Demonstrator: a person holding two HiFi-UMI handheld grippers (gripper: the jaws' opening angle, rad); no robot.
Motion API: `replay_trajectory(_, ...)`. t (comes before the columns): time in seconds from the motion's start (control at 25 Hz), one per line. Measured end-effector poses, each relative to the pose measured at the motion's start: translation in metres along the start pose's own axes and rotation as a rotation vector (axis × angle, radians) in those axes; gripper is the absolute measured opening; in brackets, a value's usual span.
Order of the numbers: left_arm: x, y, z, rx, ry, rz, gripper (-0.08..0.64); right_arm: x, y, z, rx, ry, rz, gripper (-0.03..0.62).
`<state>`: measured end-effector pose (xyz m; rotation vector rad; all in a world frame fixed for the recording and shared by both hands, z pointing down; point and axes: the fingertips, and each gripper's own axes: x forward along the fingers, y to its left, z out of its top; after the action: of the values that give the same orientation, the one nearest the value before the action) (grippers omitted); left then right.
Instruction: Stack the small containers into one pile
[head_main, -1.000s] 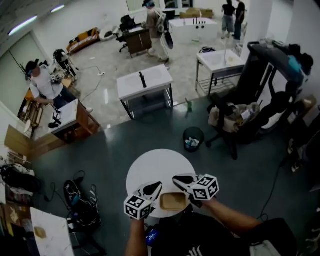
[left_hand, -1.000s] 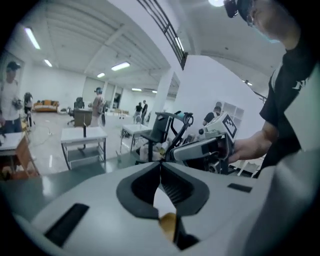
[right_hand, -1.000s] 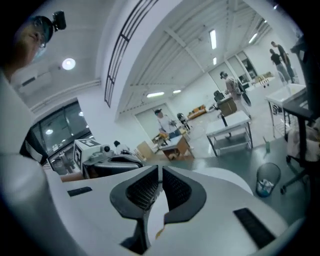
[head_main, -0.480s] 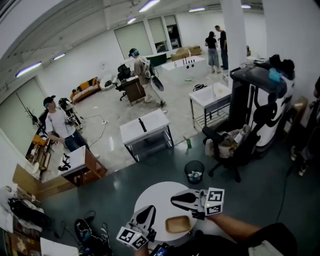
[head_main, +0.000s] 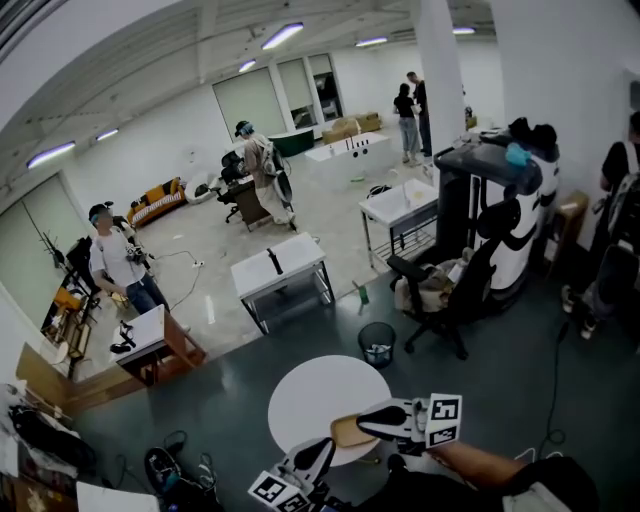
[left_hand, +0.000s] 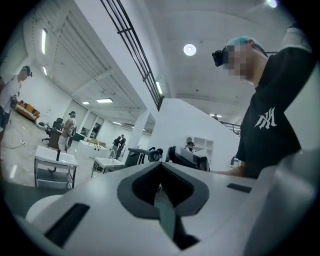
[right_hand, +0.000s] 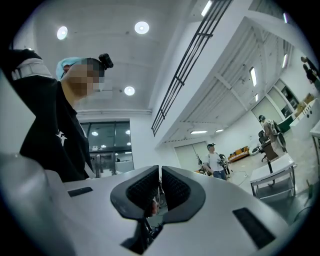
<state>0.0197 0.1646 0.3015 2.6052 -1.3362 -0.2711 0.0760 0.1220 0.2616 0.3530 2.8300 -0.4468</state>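
Observation:
A shallow tan container (head_main: 346, 432) lies at the near edge of the round white table (head_main: 318, 392). My right gripper (head_main: 362, 423) points left just above the container and hides its right part; whether it touches is unclear. In the right gripper view its jaws (right_hand: 160, 173) are closing to a thin slit with nothing between them. My left gripper (head_main: 324, 448) hangs off the table's near edge, left of the container. In the left gripper view it (left_hand: 161, 168) is shut and empty. Both gripper views look up at the ceiling and show no container.
Beyond the table stand a black waste bin (head_main: 377, 344), an office chair (head_main: 438, 296) piled with things and a white workbench (head_main: 279, 272). Bags (head_main: 170, 470) lie on the floor at the left. Several people stand farther back in the hall.
The head view has tilted up, so table and grippers sit lower in it. The left gripper has drawn back off the container to the table's edge. The right gripper now points left over it.

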Motion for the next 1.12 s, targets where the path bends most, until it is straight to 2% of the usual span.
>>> replay_trajectory(0.2,-0.043,-0.042,-0.053,-0.049,0.039,-0.01,0.003,-0.012,0.059,-0.035,0.026,-0.011,-0.022,0.044)
replay_trajectory(0.44,-0.07,-0.086,-0.076,-0.078,0.053,-0.027,0.003,-0.024,0.112,-0.061,0.041,0.059,-0.031,0.04)
replay_trajectory(0.56,-0.076,-0.099,-0.075,-0.036,0.061,-0.012,0.003,-0.026,0.129,-0.059,0.013,0.079,-0.015,0.04)
replay_trajectory(0.72,-0.076,-0.116,-0.052,0.035,0.076,0.046,0.003,-0.025,0.143,-0.046,-0.019,0.068,0.028,0.04)
replay_trajectory(0.88,-0.072,-0.137,-0.047,0.025,0.078,0.081,0.003,-0.037,0.166,-0.03,-0.048,0.06,0.065,0.04)
replay_trajectory(1.0,-0.053,-0.16,-0.052,0.003,0.076,0.047,0.003,-0.067,0.175,-0.028,-0.057,0.061,0.039,0.04)
replay_trajectory(1.12,-0.036,-0.196,-0.055,0.054,0.054,-0.025,0.003,-0.098,0.175,-0.021,0.02,-0.009,-0.014,0.04)
